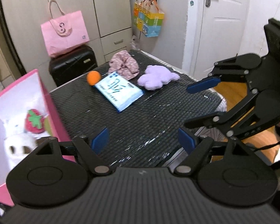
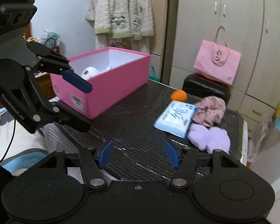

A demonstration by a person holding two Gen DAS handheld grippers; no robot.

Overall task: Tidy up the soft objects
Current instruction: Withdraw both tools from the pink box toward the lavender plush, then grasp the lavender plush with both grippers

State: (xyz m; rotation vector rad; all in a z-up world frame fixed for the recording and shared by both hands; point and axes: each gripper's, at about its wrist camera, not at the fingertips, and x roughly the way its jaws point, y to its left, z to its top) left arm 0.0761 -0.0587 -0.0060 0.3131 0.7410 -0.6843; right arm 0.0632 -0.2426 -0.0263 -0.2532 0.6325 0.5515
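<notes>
On the dark table (image 1: 140,123) lie an orange ball (image 1: 93,77), a blue tissue pack (image 1: 119,93), a pink floral cloth (image 1: 124,65) and a purple plush (image 1: 157,78). They also show in the right wrist view: ball (image 2: 179,95), pack (image 2: 175,118), cloth (image 2: 211,111), plush (image 2: 209,138). A pink box (image 1: 44,100) (image 2: 106,85) holds a white plush (image 1: 18,143) and a strawberry plush (image 1: 34,121). My left gripper (image 1: 142,140) is open and empty near the box. My right gripper (image 2: 138,154) is open and empty over the table's near edge.
A pink paper bag (image 1: 64,31) sits on a black suitcase (image 1: 72,65) beyond the table. Wardrobe doors (image 1: 65,3) and a white door (image 1: 220,24) stand behind. A colourful bag (image 1: 149,20) hangs on the wall. A fleece garment (image 2: 123,9) hangs behind the box.
</notes>
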